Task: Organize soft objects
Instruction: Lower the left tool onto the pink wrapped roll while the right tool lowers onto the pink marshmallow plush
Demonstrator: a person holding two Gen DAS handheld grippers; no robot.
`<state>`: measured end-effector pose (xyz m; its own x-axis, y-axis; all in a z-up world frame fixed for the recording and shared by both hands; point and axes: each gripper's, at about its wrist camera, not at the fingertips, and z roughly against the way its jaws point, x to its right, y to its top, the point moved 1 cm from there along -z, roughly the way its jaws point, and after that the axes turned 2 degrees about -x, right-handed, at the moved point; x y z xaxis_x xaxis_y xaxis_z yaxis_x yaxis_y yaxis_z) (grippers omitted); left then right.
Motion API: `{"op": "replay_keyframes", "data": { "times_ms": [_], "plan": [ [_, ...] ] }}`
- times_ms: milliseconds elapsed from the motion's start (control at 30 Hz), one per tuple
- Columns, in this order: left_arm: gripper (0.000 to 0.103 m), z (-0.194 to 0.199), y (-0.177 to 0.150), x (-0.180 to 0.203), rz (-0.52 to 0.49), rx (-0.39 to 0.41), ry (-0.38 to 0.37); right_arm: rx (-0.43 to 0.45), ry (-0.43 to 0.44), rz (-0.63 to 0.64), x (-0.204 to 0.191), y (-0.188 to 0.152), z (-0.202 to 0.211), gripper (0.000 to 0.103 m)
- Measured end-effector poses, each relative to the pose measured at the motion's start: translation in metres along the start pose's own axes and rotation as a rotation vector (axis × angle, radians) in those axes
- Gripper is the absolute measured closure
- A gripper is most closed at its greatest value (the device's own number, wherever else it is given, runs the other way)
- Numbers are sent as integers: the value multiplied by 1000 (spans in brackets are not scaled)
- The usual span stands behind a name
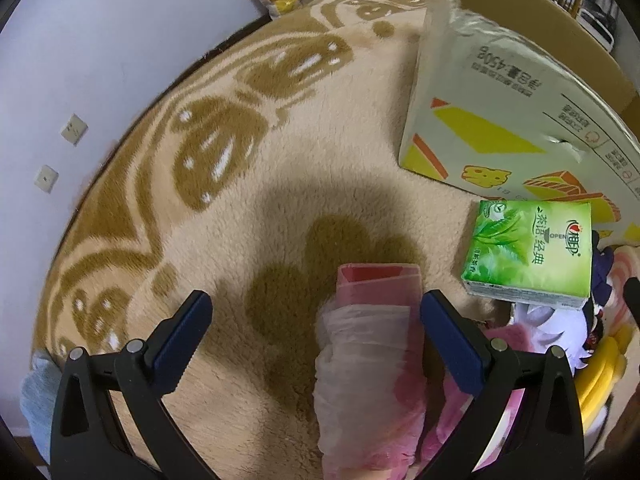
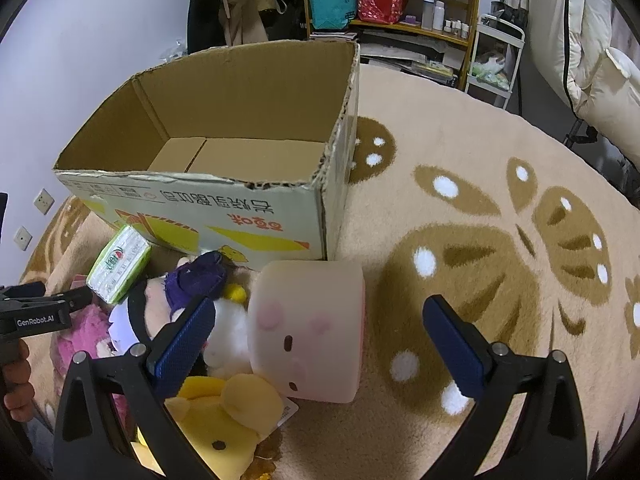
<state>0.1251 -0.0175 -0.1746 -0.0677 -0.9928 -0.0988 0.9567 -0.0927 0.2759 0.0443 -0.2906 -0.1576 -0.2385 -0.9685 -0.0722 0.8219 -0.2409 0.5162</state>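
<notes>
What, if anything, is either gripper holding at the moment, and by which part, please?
Nothing is held. The left gripper is open, straddling a pink packet without clamping it; the right gripper is open above the white cube plush.

box (image 2: 224, 128) top open, unblocked | toy pile (image 2: 208, 340) crowds box front | rug (image 2: 480, 280) free rt

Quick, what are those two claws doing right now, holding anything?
Left claw: open, holding nothing; a pink packet lies between its fingers.
Right claw: open, holding nothing.

Both wrist cameras are looking steeply down, close over the rug (image 1: 280, 184) — sharing the cardboard box (image 2: 224, 128) and tissue pack (image 1: 532, 252).
</notes>
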Motion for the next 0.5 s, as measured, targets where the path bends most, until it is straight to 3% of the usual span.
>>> {"op": "replay_keyframes", "data": {
  "times_ms": [500],
  "plan": [
    [0, -15, 6, -9, 53, -65, -72, -8, -3, -27, 8, 1, -2, 0]
  ]
}}
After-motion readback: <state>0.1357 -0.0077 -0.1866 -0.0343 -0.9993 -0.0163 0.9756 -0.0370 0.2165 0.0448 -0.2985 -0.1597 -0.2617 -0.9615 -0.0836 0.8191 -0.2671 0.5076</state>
